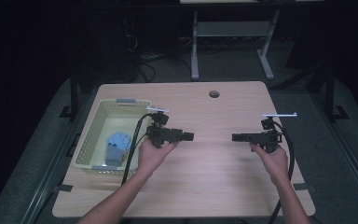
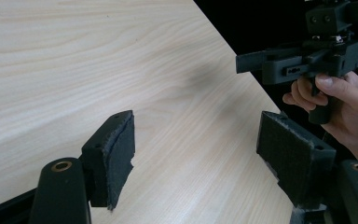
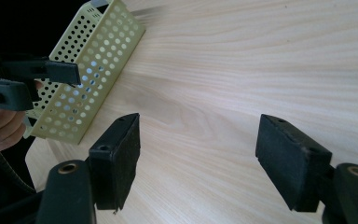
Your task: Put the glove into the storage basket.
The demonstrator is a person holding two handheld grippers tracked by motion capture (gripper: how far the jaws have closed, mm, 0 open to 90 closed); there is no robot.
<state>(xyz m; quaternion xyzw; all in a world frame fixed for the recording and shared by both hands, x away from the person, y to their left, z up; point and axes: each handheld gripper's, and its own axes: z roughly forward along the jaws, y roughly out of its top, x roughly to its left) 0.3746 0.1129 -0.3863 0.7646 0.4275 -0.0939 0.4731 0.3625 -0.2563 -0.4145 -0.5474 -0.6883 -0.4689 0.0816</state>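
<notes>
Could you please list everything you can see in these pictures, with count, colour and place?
table: one, light wood grain, centre of the high view.
basket: one, pale yellow-green, perforated walls, grey handle clips, on the table's left side.
folded cloth: one, blue, inside the basket near its front.
cable hole: one, dark, round, near the table's far edge.
desk frame: one, grey legs, on the floor behind the table.
left gripper: one, black, jaws open with nothing between, above the table beside the basket, pointing toward the right one.
right gripper: one, black, jaws open with nothing between, above the table's right half.
hands: two, each holding a gripper.
</notes>
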